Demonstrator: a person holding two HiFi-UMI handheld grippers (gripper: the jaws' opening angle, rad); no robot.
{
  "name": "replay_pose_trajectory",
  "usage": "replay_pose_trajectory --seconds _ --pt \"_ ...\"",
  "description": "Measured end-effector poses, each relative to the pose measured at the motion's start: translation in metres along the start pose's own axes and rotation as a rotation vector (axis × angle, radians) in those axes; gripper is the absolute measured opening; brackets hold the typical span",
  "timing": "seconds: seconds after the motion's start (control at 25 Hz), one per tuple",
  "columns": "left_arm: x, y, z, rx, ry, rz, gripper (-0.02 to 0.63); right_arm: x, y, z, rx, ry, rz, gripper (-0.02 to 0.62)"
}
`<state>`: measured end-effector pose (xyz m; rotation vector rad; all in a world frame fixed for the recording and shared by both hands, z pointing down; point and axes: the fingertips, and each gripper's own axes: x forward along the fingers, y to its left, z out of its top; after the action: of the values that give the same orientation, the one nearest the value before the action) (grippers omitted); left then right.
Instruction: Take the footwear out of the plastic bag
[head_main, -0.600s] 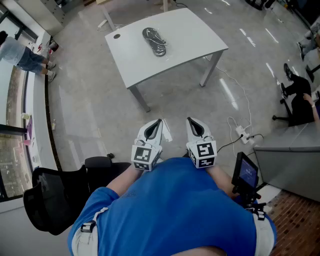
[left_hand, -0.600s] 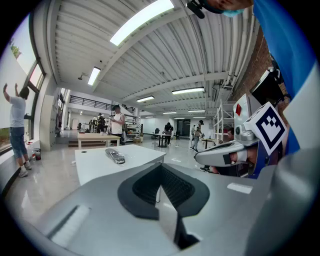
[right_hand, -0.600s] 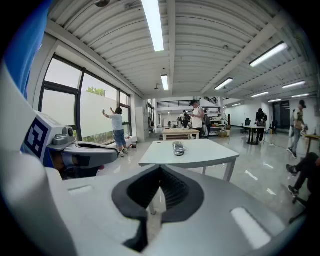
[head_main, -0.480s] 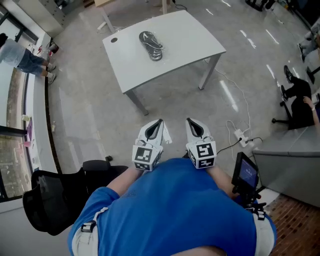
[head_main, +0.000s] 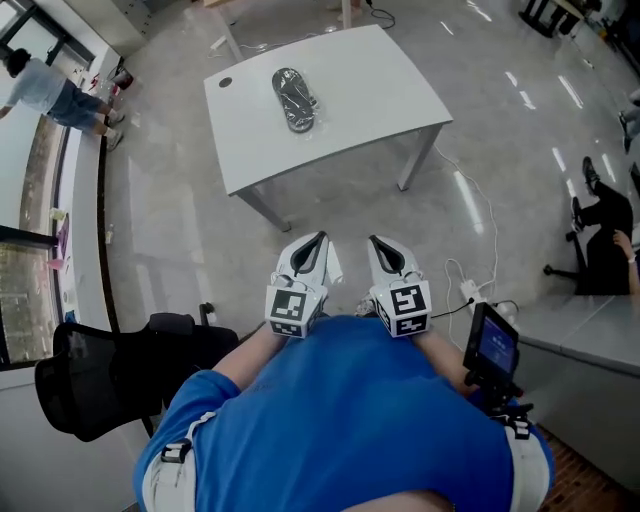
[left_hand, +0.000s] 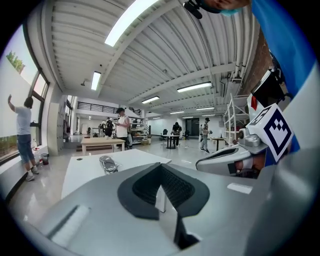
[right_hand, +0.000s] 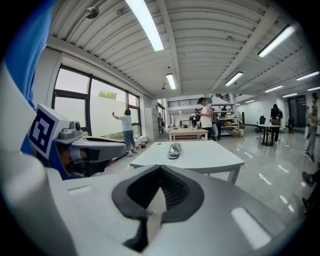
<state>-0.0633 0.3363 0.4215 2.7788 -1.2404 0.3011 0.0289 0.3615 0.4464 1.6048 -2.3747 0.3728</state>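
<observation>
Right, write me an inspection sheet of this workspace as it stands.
Surface: white table, with a round hole near its left corner.
Job's things: bagged footwear lies on the table, untouched.
Clutter: nothing seen on the table.
Grippers: left gripper and right gripper are both shut and empty, held side by side short of the table.
Cables: white cable runs over the floor to a power strip.
Surroundings: black chair at left, person by the window, small screen at right.
</observation>
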Motion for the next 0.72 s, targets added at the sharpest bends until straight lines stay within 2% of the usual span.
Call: replay_pose_trajectory --seconds 0.2,0.4,0.72 --pt "0.012 -0.01 0.004 -0.009 0.021 0.055 0.006 0.008 -0.016 0.003 -0.014 0.012 0.074 0.002" --pt "0.017 0.005 0.003 -0.022 0.031 0.111 0.006 0.025 -0.012 0.012 -0.024 0.012 0.139 0.002" --pt "0.046 0.034 -0.005 -0.045 0.028 0.14 0.006 0.066 -0.021 0.014 -0.041 0.033 0.171 0.002"
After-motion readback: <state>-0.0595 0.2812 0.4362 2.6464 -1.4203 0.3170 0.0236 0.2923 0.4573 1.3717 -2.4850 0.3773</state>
